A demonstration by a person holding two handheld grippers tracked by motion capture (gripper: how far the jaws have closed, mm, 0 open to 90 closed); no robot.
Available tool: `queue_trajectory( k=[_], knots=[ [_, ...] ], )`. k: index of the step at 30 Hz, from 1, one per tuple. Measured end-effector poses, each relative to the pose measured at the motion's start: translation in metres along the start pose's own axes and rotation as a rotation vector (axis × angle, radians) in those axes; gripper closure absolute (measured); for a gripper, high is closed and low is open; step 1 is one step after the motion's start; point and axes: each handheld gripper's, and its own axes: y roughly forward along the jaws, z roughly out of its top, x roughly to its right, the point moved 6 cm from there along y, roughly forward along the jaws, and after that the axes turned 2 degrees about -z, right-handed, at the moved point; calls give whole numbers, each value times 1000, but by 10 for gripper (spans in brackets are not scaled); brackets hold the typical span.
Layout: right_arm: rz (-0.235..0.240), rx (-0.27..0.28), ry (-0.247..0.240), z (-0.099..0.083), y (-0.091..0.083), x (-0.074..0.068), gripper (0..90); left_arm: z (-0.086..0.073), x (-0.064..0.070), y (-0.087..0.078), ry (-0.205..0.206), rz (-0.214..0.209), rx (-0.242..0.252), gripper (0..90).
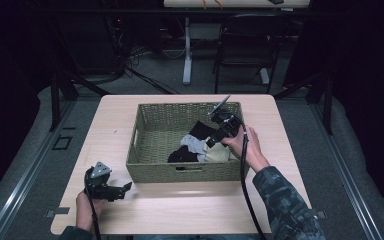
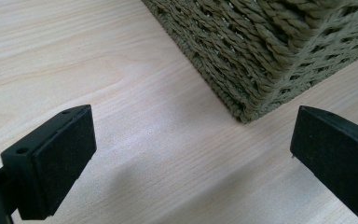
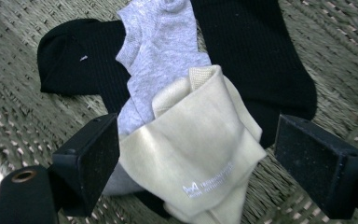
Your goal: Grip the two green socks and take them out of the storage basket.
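**Right gripper poised over the socks in the basket**

Nearest the person, the left gripper (image 1: 126, 188) rests low on the tabletop (image 1: 190, 210), just off the near left corner of the woven basket (image 1: 145, 170). Its fingers (image 2: 51, 163) stand wide apart with nothing between them; the left gripper view looks past them at bare wood and the basket's corner (it seems to be waiting, not working).

Farther in, the right gripper (image 3: 198, 168) reaches down into the basket from its right side, the person's hand (image 1: 242, 145) wrapped around it. Its fingers (image 3: 91, 163) are spread wide, straddling a cream sock (image 3: 200, 140) that lies folded on top of the pile. They look close to the fabric but have not closed on it.

Beneath and beyond the cream one lies a grey sock (image 3: 161, 51), and under both a black sock (image 3: 256, 56) spreads across the basket floor, toward the right half of the basket.

The step in hand looks like picking a sock out of the basket. The next move calls for lowering slightly and closing on the cream sock alone, pinching its upper fold so the grey one underneath is not dragged along.
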Motion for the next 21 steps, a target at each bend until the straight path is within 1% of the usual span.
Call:
queue_trajectory(
  k=[1, 2, 3, 4, 6, 7, 8, 10, 11, 12, 14, 15, 16, 17, 18, 19, 20, 21],
  knots=[
    [2, -6, 1, 0, 2, -1, 139, 0, 0, 0, 0, -1, -1, 3],
    [-6, -7, 9, 1, 7, -1, 142, 0, 0, 0, 3, -7, -3, 3],
    [-6, -7, 9, 1, 7, -1, 142, 0, 0, 0, 1, -7, -4, 3],
    [1, -16, 25, 3, 13, -2, 148, 0, 0, 0, 3, -7, -4, 3],
    [-6, -18, 28, 3, 15, -1, 149, 0, 0, 0, 4, -8, -5, 3],
    [-9, -15, 37, 4, 19, -1, 157, 0, 0, 0, 4, -8, -5, 3],
    [-8, -25, 36, 5, 21, 0, 173, 0, 0, 0, 5, -8, -4, 3],
    [-9, -28, 55, 6, 27, 0, 188, 0, 0, 0, 3, -9, -4, 3],
    [-10, -22, 76, 8, 33, 0, 201, 0, 0, 0, 3, -9, -4, 3],
    [-10, -22, 76, 8, 33, 0, 201, 0, 0, 0, 4, -9, -3, 3],
    [-14, -52, 67, 9, 38, 3, 209, 0, 0, 0, 2, -9, -4, 3],
    [-10, -57, 70, 9, 40, 4, 214, -1, 0, 0, 1, -9, -3, 3],
    [-16, -60, 75, 9, 43, 5, 223, -1, 0, 0, 0, -9, -4, 3],
    [-23, -74, 77, 9, 44, 7, 236, -1, 0, 0, -1, -9, -4, 3],
    [-22, -64, 95, 10, 47, 7, 263, -1, 0, 0, -1, -9, -4, 3],
    [-17, -78, 92, 10, 47, 8, 297, -1, 0, 0, 0, -10, -4, 3],
    [-11, -78, 106, 9, 48, 8, 377, -1, 0, 0, 1, -9, -4, 3],
    [-7, -82, 111, 9, 49, 8, 416, -1, 0, -1, -1, -10, -6, 3]
  ],
)
